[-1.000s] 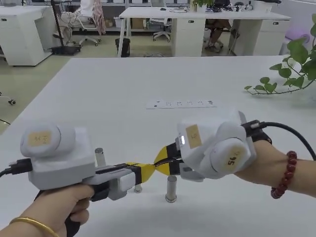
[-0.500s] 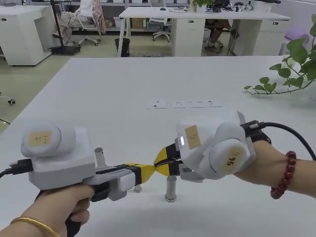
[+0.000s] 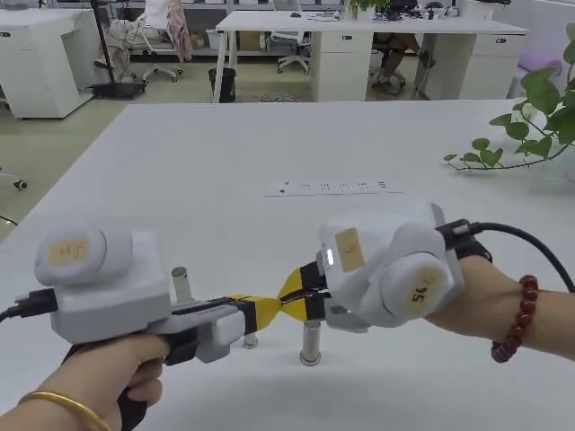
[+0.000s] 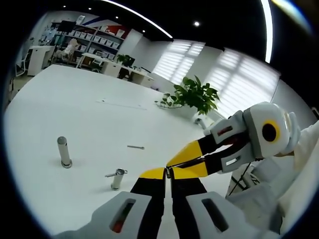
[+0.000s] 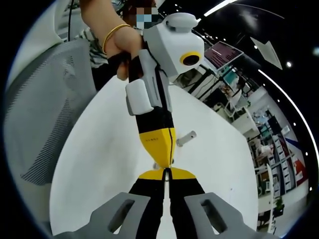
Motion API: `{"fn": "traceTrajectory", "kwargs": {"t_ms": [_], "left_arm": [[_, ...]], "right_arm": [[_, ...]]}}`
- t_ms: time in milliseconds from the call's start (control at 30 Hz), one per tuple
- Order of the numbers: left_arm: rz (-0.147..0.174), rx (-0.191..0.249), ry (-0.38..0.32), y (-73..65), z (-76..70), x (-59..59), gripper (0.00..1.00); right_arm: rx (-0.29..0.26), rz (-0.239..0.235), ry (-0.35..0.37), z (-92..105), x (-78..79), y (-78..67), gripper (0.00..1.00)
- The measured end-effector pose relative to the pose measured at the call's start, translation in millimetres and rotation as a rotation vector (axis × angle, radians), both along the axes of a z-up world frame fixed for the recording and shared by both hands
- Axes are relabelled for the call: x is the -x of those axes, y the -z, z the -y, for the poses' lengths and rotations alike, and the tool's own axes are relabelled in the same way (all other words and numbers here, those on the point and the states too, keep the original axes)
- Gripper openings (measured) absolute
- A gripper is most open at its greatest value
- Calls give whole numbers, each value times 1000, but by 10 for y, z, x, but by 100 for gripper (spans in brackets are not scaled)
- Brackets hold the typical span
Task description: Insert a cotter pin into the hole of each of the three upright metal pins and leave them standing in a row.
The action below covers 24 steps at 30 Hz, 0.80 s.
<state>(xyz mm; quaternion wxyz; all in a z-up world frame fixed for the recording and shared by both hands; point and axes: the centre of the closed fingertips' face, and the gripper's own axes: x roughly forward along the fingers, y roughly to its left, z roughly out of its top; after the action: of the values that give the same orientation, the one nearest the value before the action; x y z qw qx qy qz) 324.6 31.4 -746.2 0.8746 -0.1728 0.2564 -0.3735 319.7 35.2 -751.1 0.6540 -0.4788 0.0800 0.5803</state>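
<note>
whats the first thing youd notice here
The left gripper and right gripper meet yellow tip to yellow tip, both shut, low over the white table. Right under them stands an upright metal pin; the left gripper view shows another pin with a cotter pin through its top.

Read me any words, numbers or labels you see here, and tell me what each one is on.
"56" or "95", handwritten, uncertain: tan paper side sticker on the right gripper.
Blurred, unreadable: tan paper top sticker on the same gripper.
Blurred, unreadable: tan paper sticker on the left gripper.
Too small to read: dark marks on the flat white strip on the white table.
</note>
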Motion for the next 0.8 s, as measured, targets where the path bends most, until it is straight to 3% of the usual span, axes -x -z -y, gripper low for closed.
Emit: {"fn": "traceTrajectory", "kwargs": {"t_ms": [333,467,567,767,800], "left_arm": [[24,-19,7,3,-21,-9,0],[50,-50,20,21,-43,-6,0],[94,-90,48,30,-61,3,0],[139,-151,94,75,-66,57,0],[155,-165,105,78,-76,58,0]], "right_arm": [[-43,-60,26,-10,-7,2,4],[-71,-88,60,16,-39,-8,10],[-92,-142,81,50,-34,6,10],[-129,-246,102,80,14,21,12],[-144,-282,102,75,43,22,12]]}}
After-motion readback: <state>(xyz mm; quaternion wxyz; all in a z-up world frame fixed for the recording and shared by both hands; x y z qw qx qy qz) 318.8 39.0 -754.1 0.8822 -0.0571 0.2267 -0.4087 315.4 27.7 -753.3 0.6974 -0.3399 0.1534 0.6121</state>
